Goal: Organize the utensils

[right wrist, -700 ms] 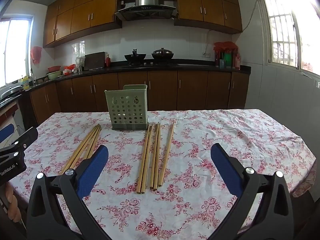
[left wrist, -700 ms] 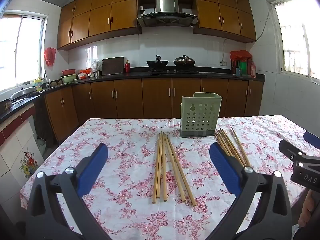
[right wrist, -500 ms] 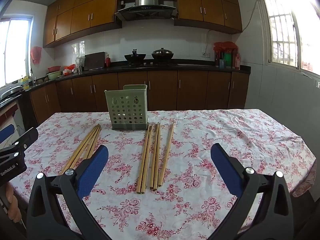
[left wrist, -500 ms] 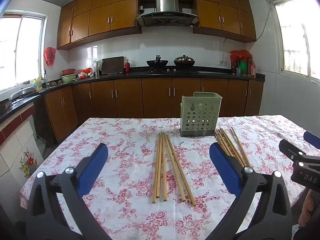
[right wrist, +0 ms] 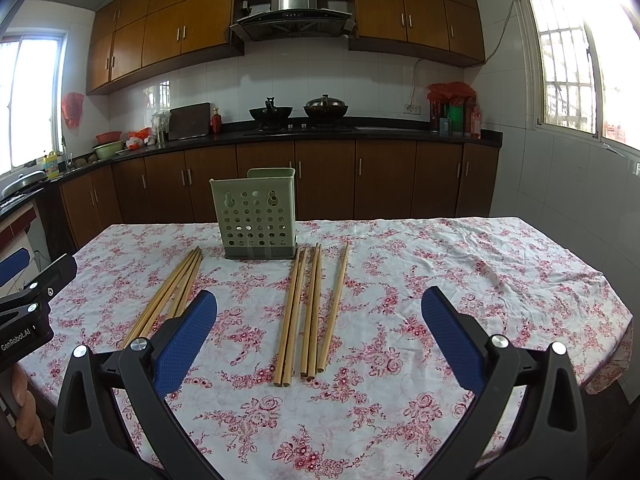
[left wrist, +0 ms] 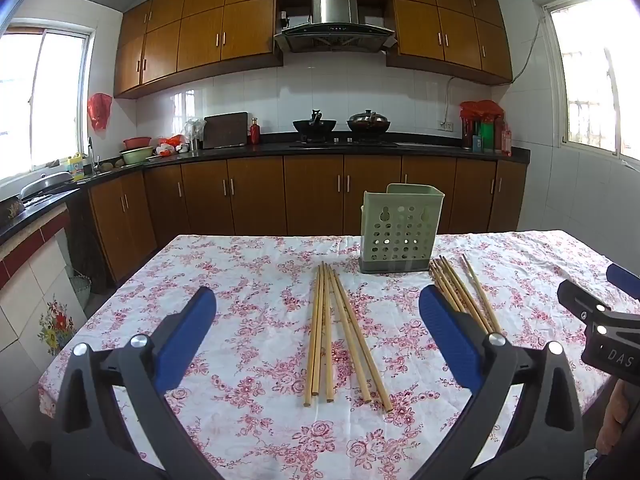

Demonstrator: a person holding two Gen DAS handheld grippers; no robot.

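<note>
A pale green perforated utensil holder (left wrist: 401, 229) stands upright on the floral tablecloth; it also shows in the right wrist view (right wrist: 258, 214). Two bundles of wooden chopsticks lie flat in front of it: the left bundle (left wrist: 336, 328), also in the right wrist view (right wrist: 168, 298), and the right bundle (left wrist: 464, 292), also in the right wrist view (right wrist: 310, 312). My left gripper (left wrist: 316, 336) is open and empty, above the near end of the left bundle. My right gripper (right wrist: 318, 336) is open and empty, above the near end of the right bundle.
The table (left wrist: 224, 264) carries a white cloth with red flowers; its edges fall away on the left, on the right (right wrist: 600, 280) and near me. Kitchen cabinets and a counter with woks (left wrist: 316, 126) run behind the table.
</note>
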